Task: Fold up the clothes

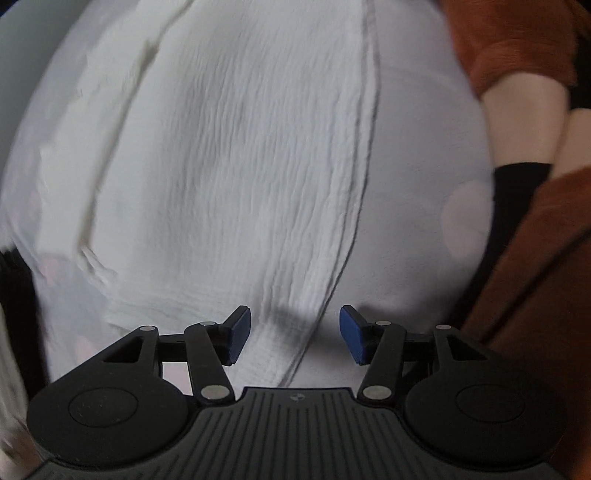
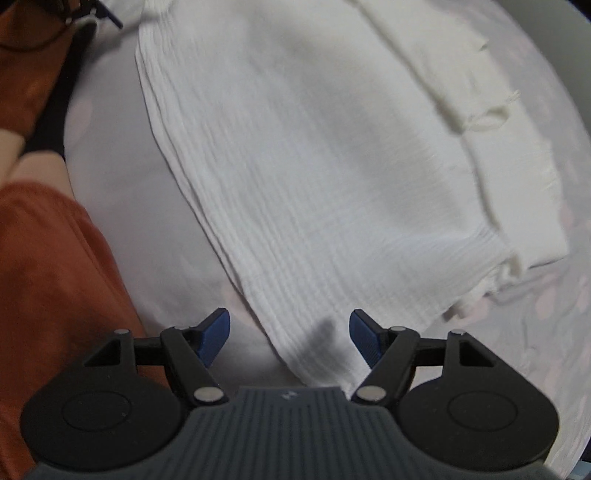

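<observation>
A white crinkled garment [image 1: 240, 166] lies flat on a pale sheet [image 1: 424, 147], with a folded layer along its left side. My left gripper [image 1: 295, 332] points down over the garment's near hem edge, open, with nothing pressed between its blue pads. In the right wrist view the same garment [image 2: 314, 166] runs diagonally, with a frayed folded layer at the upper right. My right gripper [image 2: 290, 338] hangs open over the garment's near corner, its pads clear of the cloth. A blue fingertip [image 2: 110, 16] of the other gripper shows at the top left.
A person in rust-orange clothing [image 1: 517, 55] sits at the sheet's edge, with bare legs and a black sock [image 2: 51, 110] close to the garment's side. The sheet [image 2: 122, 184] carries faint pink dots. Orange fabric [image 2: 44, 258] lies left of my right gripper.
</observation>
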A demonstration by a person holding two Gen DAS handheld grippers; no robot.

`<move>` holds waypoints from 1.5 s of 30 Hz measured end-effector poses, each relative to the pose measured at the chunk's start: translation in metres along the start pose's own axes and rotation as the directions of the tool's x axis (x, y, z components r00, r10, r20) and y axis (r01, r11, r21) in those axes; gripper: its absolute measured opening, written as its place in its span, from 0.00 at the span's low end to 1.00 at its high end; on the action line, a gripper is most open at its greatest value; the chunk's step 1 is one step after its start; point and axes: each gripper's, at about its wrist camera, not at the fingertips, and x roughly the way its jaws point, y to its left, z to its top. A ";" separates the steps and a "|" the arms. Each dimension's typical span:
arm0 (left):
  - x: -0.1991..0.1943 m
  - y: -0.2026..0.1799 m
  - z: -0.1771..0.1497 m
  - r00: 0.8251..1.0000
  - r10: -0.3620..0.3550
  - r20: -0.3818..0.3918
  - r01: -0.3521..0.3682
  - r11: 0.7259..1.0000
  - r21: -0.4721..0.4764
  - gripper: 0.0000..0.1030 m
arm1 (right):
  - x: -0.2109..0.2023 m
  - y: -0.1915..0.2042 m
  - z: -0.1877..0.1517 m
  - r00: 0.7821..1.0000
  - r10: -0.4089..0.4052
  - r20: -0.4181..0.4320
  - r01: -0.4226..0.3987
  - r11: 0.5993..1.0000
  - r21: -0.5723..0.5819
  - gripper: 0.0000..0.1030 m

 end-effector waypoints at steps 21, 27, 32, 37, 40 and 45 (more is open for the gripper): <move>0.010 0.007 -0.017 0.990 0.133 -0.037 -0.138 0.963 -0.232 0.04 | -0.007 0.005 -0.012 0.992 -0.119 0.048 0.116 0.991 0.065 0.08; -0.069 0.013 -0.042 0.935 0.353 0.032 -0.304 0.843 -0.444 0.04 | -0.089 0.029 -0.024 0.928 -0.328 0.175 0.290 0.934 0.210 0.08; -0.130 -0.001 -0.023 0.861 0.505 0.066 -0.406 0.759 -0.510 0.04 | -0.151 0.057 -0.032 0.863 -0.444 0.242 0.376 0.883 0.279 0.08; -0.179 -0.017 -0.016 0.797 0.595 0.106 -0.446 0.698 -0.561 0.04 | -0.196 0.093 -0.042 0.810 -0.521 0.270 0.432 0.840 0.327 0.06; -0.200 -0.019 -0.023 0.766 0.627 0.143 -0.441 0.674 -0.593 0.04 | -0.209 0.104 -0.050 0.795 -0.534 0.286 0.427 0.829 0.361 0.04; -0.216 -0.024 -0.027 0.701 0.692 0.175 -0.469 0.632 -0.617 0.04 | -0.222 0.126 -0.060 0.750 -0.590 0.299 0.461 0.790 0.403 0.03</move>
